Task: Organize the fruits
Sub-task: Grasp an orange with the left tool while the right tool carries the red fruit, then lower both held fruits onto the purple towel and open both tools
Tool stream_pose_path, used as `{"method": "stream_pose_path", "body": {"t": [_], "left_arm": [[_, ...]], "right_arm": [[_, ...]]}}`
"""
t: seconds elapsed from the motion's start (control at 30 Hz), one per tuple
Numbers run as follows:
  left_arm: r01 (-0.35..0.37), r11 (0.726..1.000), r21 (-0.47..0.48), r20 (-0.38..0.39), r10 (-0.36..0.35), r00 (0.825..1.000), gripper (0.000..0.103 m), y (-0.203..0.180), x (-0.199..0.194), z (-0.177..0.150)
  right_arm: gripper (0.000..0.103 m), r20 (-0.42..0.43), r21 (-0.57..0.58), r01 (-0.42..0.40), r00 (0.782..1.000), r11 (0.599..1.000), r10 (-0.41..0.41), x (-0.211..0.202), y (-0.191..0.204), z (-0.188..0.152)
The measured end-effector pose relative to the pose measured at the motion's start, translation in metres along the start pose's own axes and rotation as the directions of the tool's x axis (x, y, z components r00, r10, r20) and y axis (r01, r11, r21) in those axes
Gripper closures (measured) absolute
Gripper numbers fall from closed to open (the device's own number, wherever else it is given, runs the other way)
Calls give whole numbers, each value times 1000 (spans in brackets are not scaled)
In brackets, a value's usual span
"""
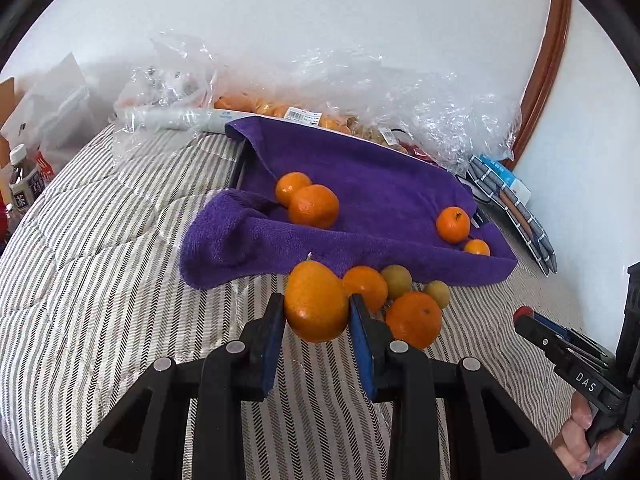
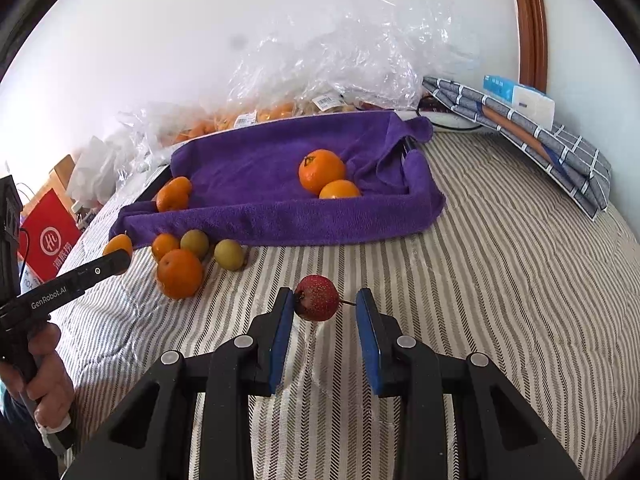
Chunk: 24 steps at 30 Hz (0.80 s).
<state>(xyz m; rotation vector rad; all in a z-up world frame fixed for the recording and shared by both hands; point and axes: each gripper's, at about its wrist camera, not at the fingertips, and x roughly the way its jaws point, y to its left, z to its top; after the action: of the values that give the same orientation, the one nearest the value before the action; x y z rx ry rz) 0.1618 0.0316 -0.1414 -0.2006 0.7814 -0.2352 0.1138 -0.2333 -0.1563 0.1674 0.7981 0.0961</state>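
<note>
- While I hold the left gripper (image 1: pixel 316 312) clamped on the large orange (image 1: pixel 316 302), both blue pads press its flanks and the fruit sits far out toward the fingertips.
- I read the right gripper (image 2: pixel 324 310) as only part closed: the small red fruit (image 2: pixel 317 298) touches the left pad, and a clear gap remains to the right pad (only its stem reaches toward that side), so nothing is gripped there.
- Loose fruit lies on the striped bedcover (image 1: pixel 100 264) just in front of the purple towel-lined tray (image 1: pixel 360 184): two oranges (image 1: pixel 414 320) and two greenish fruits (image 1: pixel 396 281). Four oranges (image 1: pixel 313 206) already rest inside the tray.
- Risk, left side: the skin is smooth and round, and the hold is shallow; a quick swing could squeeze the orange forward out of the pads.
- Risk, right side: closing off-centre could roll the red fruit away across the soft cover.
- Risk, tray: a release near the low front wall could let the orange roll back out.
</note>
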Motion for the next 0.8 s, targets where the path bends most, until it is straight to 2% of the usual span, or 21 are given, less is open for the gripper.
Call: {"method": "stream_pose_path", "body": {"t": [0.2,0.4,0.57,0.8], "left_arm": [[-5,1000,2,42,5,999,73,2,-10,10],[-18,1000,-5,45,19,999,73,1,-4,42],[-35,999,-14,59,36,998,73,-7,17,76],[-30,998,-52,42,32,999,73,-19,55,108]], "right_arm": [[71,26,-9,8,1000,1000,-7,-4,0,23],[71,63,-14,14,998,1000,-13,3,-6,55],[71,112,-56,17,994,998,-10,13,-5,83],[71,126,-42,23,992,999,-18,37,-18,117]]}}
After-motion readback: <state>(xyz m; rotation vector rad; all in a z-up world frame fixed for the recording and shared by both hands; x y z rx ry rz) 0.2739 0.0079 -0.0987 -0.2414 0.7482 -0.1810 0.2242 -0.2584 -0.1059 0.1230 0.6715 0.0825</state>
